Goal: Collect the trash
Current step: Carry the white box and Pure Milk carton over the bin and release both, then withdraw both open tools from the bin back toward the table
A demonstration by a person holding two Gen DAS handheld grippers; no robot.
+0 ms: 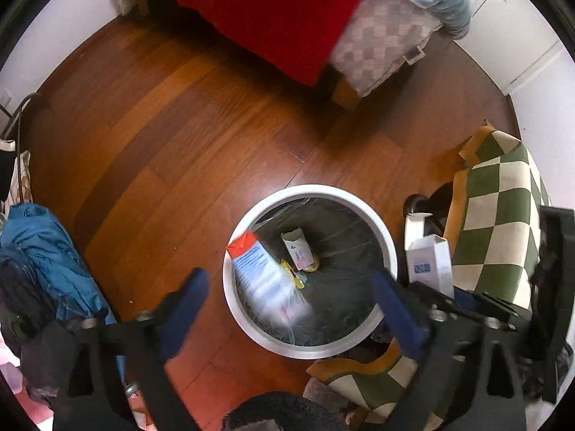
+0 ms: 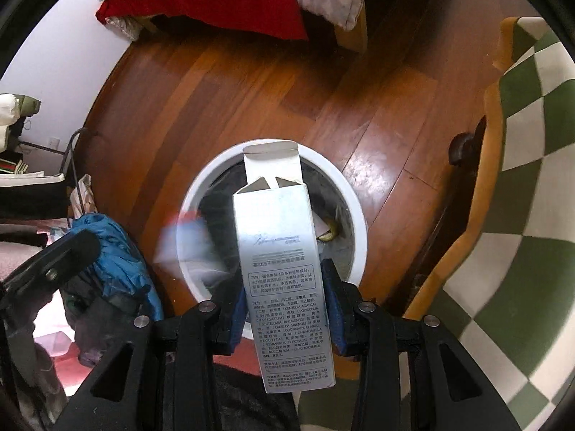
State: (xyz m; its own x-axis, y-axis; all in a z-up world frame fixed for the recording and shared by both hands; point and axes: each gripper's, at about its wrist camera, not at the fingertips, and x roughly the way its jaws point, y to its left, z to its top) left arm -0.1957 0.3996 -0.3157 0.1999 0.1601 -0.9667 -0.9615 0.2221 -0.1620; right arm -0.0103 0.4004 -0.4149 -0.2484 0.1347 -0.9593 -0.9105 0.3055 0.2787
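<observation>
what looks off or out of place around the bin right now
The red-topped carton is blurred and tilted across the white bin rim, apparently mid-drop from the open left gripper. The silver box in the right gripper has its top flap hanging open.

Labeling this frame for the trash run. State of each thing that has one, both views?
left gripper: open, empty, above the bin
right gripper: shut on the silver carton
silver carton: held over the bin, top flap open
red-topped carton: motion-blurred, free of the fingers, inside the bin's rim
trash bin: upright, lidless, clear liner, some trash inside
small box: lying at the bin's bottom, end flap open
</observation>
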